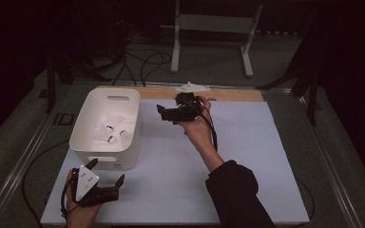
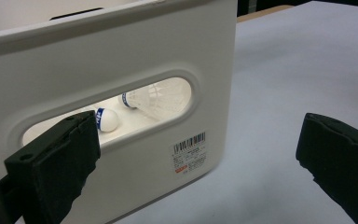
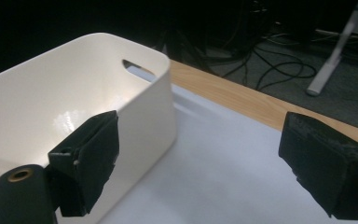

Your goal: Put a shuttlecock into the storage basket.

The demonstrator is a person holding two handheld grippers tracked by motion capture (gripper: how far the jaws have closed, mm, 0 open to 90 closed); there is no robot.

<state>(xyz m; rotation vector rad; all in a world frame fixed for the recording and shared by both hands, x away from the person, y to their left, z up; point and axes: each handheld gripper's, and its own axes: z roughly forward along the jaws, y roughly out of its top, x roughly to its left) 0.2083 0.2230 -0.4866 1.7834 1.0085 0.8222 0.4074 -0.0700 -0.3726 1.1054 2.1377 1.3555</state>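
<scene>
Nearest the bottom edge of the high view: left gripper, held low over the front left of the table, jaws spread wide with nothing between them. Just beyond it, almost touching one jaw tip, the near wall of a white bin. Seen along the left gripper's own jaws, that wall close up, with an oval handle slot and a barcode sticker below it. Through the slot, shuttlecocks lying on the bin floor, white feathered skirts, rounded white tips banded in blue.

Farther up the table, right gripper, raised in an upturned hand just to the right of the bin's far end, jaws pointing toward the bin, also wide apart and empty. Dark sleeve reaching in from the lower right.

Underneath, a pale sheet covering the tabletop, with a strip of bare wood along the far edge. Beyond that, dim grey floor, loose black cables, and a white metal stand.

Bin itself: glossy white plastic, rounded corners, tall sides, handle slots at both ends.
</scene>
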